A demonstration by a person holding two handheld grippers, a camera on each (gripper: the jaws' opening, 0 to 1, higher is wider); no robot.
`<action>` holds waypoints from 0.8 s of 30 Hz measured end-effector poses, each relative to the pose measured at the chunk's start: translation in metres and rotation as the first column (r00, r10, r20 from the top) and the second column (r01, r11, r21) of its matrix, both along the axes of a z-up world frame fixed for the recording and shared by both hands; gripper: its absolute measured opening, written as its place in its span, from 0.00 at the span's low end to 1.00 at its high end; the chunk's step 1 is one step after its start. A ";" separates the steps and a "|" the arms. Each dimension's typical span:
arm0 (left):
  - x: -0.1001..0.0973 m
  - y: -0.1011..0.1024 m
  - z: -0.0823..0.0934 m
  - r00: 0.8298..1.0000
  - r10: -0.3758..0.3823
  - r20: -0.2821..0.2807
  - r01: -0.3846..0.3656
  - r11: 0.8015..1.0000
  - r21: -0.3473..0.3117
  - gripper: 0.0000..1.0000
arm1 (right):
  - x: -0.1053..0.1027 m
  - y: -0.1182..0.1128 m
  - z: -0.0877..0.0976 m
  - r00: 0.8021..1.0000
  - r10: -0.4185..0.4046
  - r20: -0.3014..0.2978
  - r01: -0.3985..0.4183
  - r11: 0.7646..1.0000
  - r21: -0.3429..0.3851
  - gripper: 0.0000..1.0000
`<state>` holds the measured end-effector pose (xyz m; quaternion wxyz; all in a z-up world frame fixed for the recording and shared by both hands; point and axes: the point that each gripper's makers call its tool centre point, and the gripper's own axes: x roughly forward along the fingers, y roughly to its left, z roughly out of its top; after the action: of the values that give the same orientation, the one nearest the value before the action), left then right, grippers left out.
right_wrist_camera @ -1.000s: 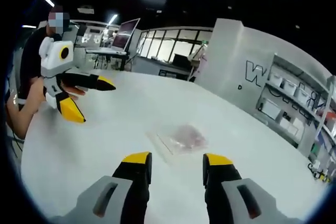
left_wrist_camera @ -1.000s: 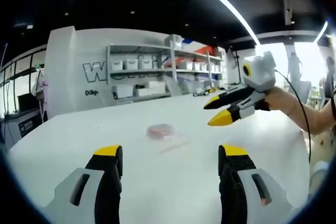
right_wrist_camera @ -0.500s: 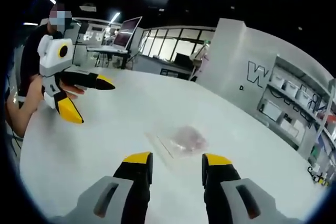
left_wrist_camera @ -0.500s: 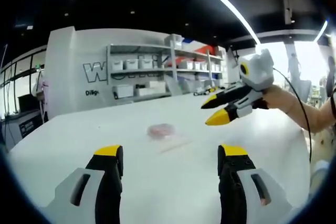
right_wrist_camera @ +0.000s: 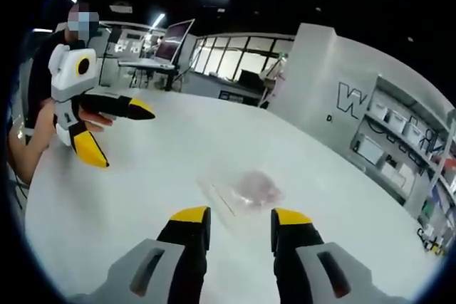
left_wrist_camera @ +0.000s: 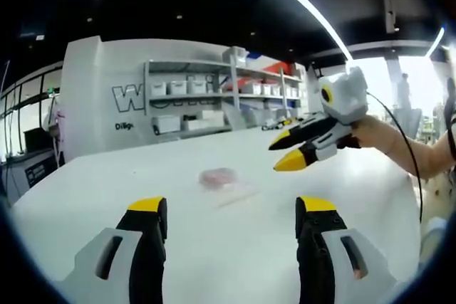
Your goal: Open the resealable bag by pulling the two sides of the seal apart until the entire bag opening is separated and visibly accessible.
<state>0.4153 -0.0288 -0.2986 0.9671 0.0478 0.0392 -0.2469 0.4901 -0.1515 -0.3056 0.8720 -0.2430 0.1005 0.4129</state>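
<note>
Left gripper (left_wrist_camera: 231, 208): 2 yellow-tipped jaws spread wide, nothing between them, held above the white table (left_wrist_camera: 142, 176). Right gripper (right_wrist_camera: 231, 215): jaws also apart, gripping nothing, hovering over the table just short of the bag.

Resealable bag (right_wrist_camera: 242, 190) lies flat on the table, clear plastic with something pinkish inside, its straight seal edge on the left-near side in the right gripper view. In the left gripper view the bag (left_wrist_camera: 221, 178) sits farther off, near the table centre, between the 2 jaws in line of sight.

Neither gripper touches the bag.

Right gripper (left_wrist_camera: 299, 151) is also in the left gripper view, held in a hand (left_wrist_camera: 374, 133) at right, above the table. Left gripper (right_wrist_camera: 107, 129) is at the left of the right gripper view, well apart from the bag.

Far side: white wall with shelves (left_wrist_camera: 214, 97) of white boxes.
</note>
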 end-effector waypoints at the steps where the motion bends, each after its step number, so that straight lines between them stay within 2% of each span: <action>1: 0.000 0.000 0.000 1.000 0.000 0.000 0.000 1.000 0.000 0.73 | 0.000 0.000 0.000 1.000 0.002 0.001 -0.002 1.000 -0.004 0.30; 24: 0.000 0.001 -0.001 1.000 0.002 -0.001 -0.002 1.000 0.011 0.72 | 0.005 0.007 -0.004 1.000 0.017 0.006 -0.017 0.999 -0.037 0.27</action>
<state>0.4148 -0.0283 -0.2993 0.9670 0.0532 0.0410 -0.2458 0.4947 -0.1449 -0.3094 0.8642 -0.2611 0.1031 0.4176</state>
